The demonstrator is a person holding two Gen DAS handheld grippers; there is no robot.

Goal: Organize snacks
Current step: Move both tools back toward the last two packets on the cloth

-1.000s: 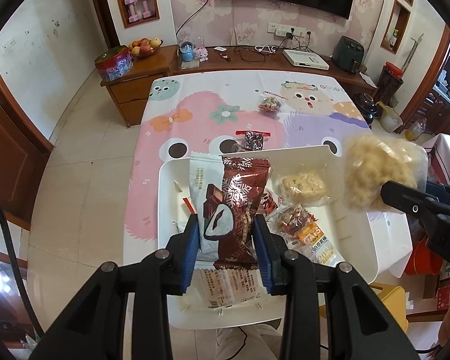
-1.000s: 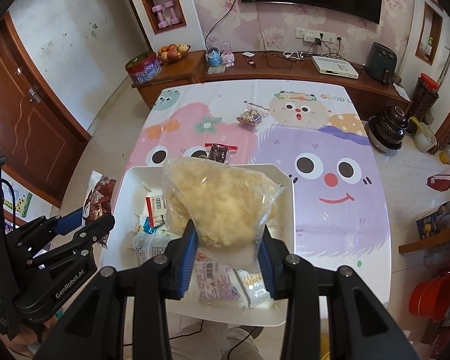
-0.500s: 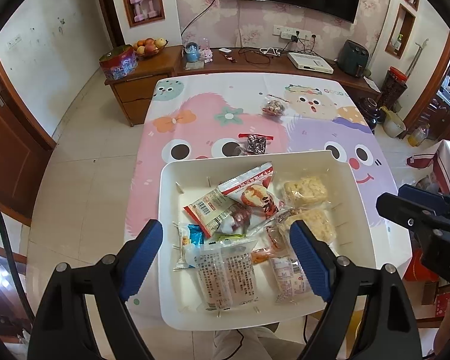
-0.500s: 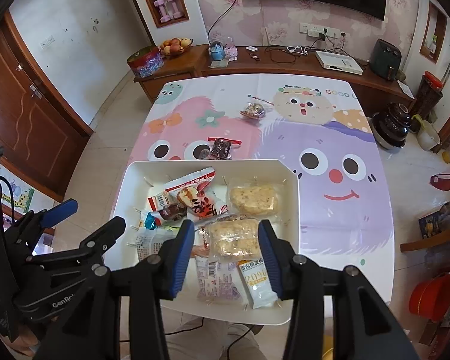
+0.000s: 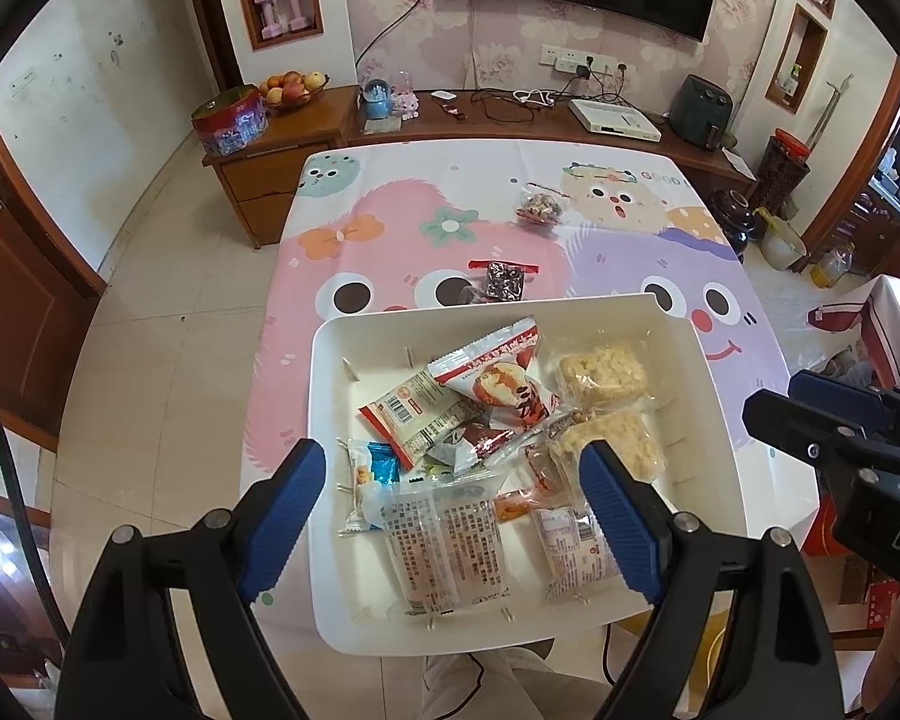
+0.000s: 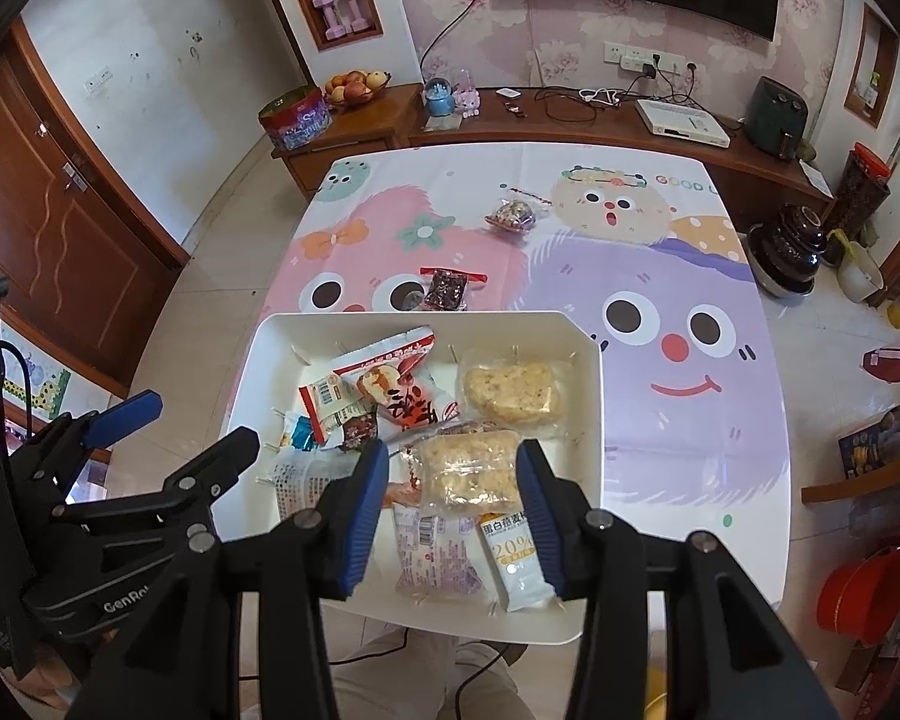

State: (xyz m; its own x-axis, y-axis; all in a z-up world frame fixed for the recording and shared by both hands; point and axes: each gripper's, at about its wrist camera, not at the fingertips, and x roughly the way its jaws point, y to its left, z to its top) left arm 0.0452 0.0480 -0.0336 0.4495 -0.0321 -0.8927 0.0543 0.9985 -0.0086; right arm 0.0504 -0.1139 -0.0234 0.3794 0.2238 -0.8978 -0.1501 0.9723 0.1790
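A white tray [image 5: 330, 396] [image 6: 252, 372] at the table's near edge holds several wrapped snacks, among them a red and white packet [image 5: 498, 372] [image 6: 402, 390] and two pale rice-crisp blocks [image 5: 603, 369] [image 6: 507, 393]. My left gripper [image 5: 450, 480] is open and empty above the tray's near side. My right gripper [image 6: 453, 486] is open above a clear-wrapped rice-crisp block [image 6: 468, 474] that lies in the tray. A dark red candy packet [image 5: 504, 279] [image 6: 447, 288] and a small clear bag of mixed candy [image 5: 540, 207] [image 6: 513, 216] lie on the tablecloth beyond the tray.
The table has a cartoon-face cloth [image 5: 402, 228] [image 6: 660, 276]. Behind it stands a wooden sideboard [image 5: 510, 120] with a fruit bowl [image 5: 291, 87] and a round tin [image 5: 228, 117]. Tiled floor lies to the left; a red bucket [image 6: 864, 594] sits at the right.
Both grippers opened and let go: the brown snack packet left my left gripper and the rice-crisp bag left my right. Both now lie in the tray. The grippers stay above it.
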